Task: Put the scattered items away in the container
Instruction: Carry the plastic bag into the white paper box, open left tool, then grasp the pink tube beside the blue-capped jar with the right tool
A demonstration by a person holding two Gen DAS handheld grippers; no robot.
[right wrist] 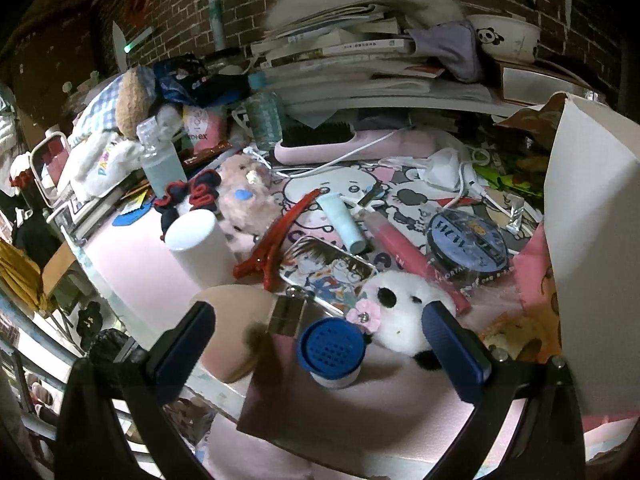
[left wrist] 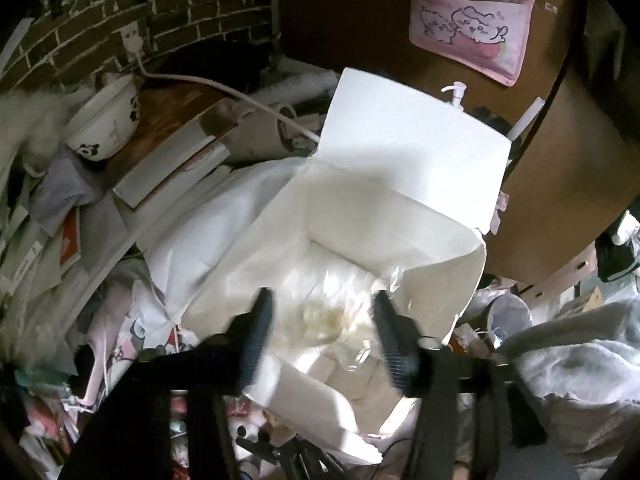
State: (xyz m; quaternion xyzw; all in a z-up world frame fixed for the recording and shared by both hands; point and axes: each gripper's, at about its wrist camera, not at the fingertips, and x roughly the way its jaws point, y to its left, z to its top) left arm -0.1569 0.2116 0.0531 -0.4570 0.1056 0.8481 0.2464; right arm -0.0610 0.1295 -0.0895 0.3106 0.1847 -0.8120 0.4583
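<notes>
Left gripper (left wrist: 322, 320) spread wide, holding nothing, poised over the open mouth of the white paper container (left wrist: 360, 216); crinkled clear wrapping (left wrist: 344, 312) already lying at the bottom, blurred. Right gripper (right wrist: 320, 344) likewise released and empty, low over the near edge of the desk (right wrist: 132, 264).

Between its fingers: a small blue-capped jar (right wrist: 332, 354), touching a panda plush (right wrist: 404, 316) on one side, with a beige sponge puff (right wrist: 236, 332) and a gold-clasped item just beside on the other. Further toward the middle of the desk: a red hair clip (right wrist: 276, 236), a pale tube (right wrist: 344, 222), a pink tube (right wrist: 404, 254), a picture tin (right wrist: 324, 272), a round blue tin (right wrist: 466, 240), a white cup (right wrist: 200, 248). Container wall rising at the right edge of the desk.

Likely trouble:
- Closing on the jar and catching the plush too, given the contact between them; a soft, uneven hold, then a drop.
- Round jar rolling off the near edge if nudged rather than pinched.
- Thin container wall folding inward under a bump, mouth closing.
- Clutter dragged along by a low sweep.
</notes>
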